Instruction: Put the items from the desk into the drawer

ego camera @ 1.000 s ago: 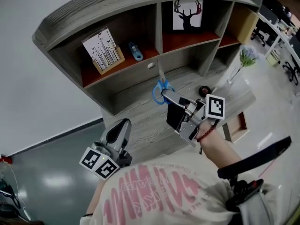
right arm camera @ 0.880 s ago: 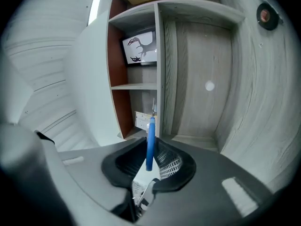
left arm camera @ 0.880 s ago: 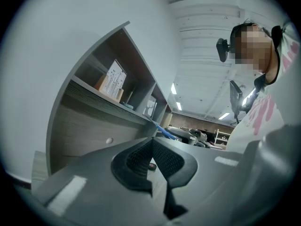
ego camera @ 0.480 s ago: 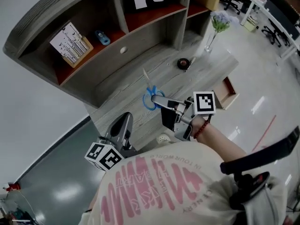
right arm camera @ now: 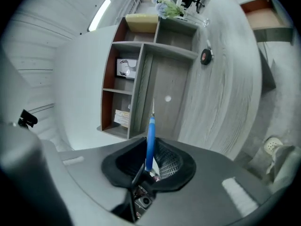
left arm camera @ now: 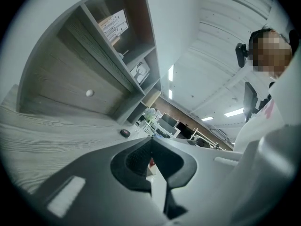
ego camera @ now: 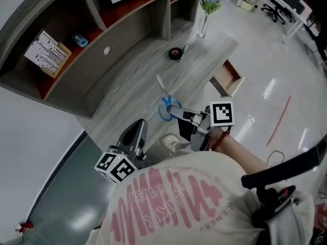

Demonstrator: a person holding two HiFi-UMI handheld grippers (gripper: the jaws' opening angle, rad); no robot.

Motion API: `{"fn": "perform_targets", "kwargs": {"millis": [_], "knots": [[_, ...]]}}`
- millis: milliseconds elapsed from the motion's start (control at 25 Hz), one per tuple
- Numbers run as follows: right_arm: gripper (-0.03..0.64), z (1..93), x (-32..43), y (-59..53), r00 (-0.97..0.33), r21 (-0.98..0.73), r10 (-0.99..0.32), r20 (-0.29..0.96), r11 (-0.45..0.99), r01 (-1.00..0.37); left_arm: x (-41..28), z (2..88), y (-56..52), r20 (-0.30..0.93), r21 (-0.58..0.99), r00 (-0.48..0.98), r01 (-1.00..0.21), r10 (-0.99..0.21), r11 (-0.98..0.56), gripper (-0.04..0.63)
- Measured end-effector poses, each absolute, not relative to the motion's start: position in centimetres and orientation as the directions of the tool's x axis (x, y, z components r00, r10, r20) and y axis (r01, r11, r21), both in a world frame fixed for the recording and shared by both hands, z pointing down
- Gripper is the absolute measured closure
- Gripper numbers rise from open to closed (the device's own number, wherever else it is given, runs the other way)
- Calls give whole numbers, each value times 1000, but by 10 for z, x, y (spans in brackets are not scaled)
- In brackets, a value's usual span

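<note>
Blue-handled scissors [ego camera: 164, 107] are clamped in my right gripper [ego camera: 175, 111], blades pointing away over the front edge of the grey wooden desk [ego camera: 127, 86]. In the right gripper view the blue handle [right arm camera: 150, 138] stands edge-on between the pads, and the gripper [right arm camera: 149, 150] is shut on it. The open drawer [ego camera: 228, 77] juts from the desk's right end, red-brown inside [right arm camera: 262, 16]. A black round item [ego camera: 175, 53] lies on the desk top, small in the left gripper view [left arm camera: 124, 133]. My left gripper [ego camera: 138, 130] hangs below the desk's front edge, jaws [left arm camera: 151, 146] together with nothing in them.
A shelf unit [ego camera: 87, 14] rises behind the desk with a printed card [ego camera: 47, 52] and a small blue thing [ego camera: 79, 40]. A glass vase of flowers [ego camera: 207, 4] stands at the desk's right end. A white shoe [ego camera: 171, 142] rests on the shiny floor below.
Both grippers have drawn back from the shelf towards the desk's front edge and sunk lower, the scissors travelling with the right one. The open drawer has come further into view.
</note>
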State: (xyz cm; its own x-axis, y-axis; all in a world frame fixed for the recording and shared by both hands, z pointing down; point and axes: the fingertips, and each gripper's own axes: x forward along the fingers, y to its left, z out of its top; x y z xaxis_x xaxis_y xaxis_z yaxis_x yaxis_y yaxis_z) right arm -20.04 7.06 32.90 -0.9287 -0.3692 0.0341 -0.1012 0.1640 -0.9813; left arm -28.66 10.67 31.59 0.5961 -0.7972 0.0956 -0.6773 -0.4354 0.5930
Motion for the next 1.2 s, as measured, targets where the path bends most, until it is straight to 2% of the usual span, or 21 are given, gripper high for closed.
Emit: {"fn": "perform_targets", "kwargs": {"millis": [320, 480, 720, 920, 1200], "knots": [[565, 357, -120, 92, -827, -976, -544, 141, 66, -209, -230, 325, 125, 118, 571, 718, -614, -686, -545, 580], [565, 358, -78, 91, -764, -959, -622, 174, 69, -275, -203, 327, 132, 125, 524, 778, -578, -615, -625, 580], [565, 364, -12, 69, -656, -970, -740, 150, 20, -244, -188, 325, 126, 150, 480, 776, -599, -613, -641, 580], [565, 372, 38, 36, -621, -950, -764, 175, 34, -310, -166, 330, 101, 179, 462, 763, -623, -621, -631, 580], [565, 396, 100, -16, -604, -951, -771, 200, -6, -308, -112, 346, 44, 256, 467, 746, -653, -615, -597, 580]]}}
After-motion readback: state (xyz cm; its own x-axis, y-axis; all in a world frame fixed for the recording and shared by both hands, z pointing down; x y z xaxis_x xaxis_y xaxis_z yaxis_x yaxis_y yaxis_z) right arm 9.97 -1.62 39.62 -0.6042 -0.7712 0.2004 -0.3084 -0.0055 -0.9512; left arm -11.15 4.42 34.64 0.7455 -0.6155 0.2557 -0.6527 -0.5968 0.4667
